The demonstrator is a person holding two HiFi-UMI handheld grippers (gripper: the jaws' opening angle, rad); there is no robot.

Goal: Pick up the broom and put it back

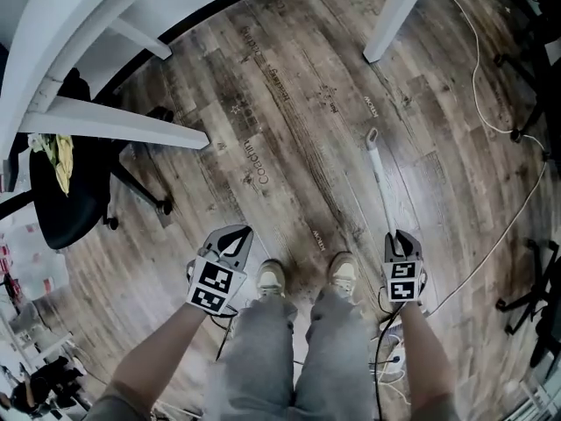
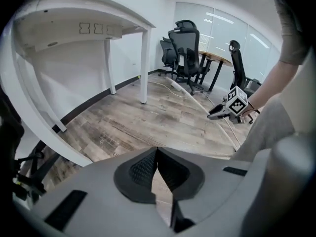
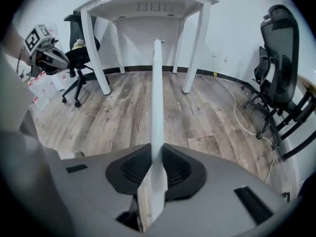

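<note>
While broom handle [image 1: 380,182] is clamped in jaws of right gripper [image 1: 400,239], pole is seen sticking out toward 12 o'clock over wood floor [image 1: 289,103], with white desk leg [image 1: 394,16] further out at 12. Left gripper [image 1: 234,233] shut too, pads touching, nothing held, sat at 9 o'clock from right one. Shoes [image 1: 272,279] spotted between both grippers. Black office chair [image 1: 61,200] parked at 9 o'clock, fwiw.

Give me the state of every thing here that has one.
right gripper: shut on the broom
broom: held by its handle, head not in view
left gripper: shut, empty
black chair: upright beside the white desk
white cable: lying loose on the floor
</note>
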